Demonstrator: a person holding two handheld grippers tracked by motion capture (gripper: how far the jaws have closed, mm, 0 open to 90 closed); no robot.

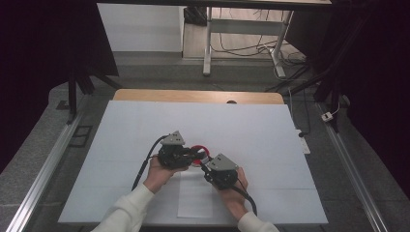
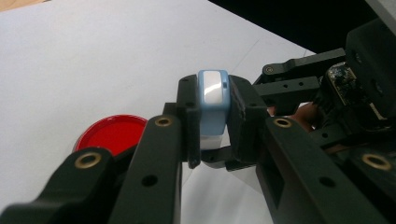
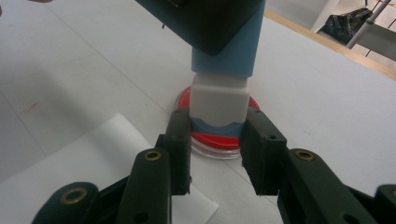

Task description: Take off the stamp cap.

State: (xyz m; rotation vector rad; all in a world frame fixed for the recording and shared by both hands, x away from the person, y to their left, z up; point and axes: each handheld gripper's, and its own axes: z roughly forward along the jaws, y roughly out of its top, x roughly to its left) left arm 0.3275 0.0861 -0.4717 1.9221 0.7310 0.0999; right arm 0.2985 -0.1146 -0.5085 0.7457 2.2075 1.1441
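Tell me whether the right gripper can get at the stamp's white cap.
Probably yes: the right gripper already has its jaws on either side of the white cap, while the left gripper holds the blue stamp.

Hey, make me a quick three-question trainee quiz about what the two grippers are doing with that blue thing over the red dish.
1. True or false: the left gripper is shut on the blue stamp.
2. The right gripper has its jaws on either side of which part? A the white cap B the red dish C the paper sheet
3. What colour is the dish under the stamp?

Key: 1 true; 2 A; 3 red
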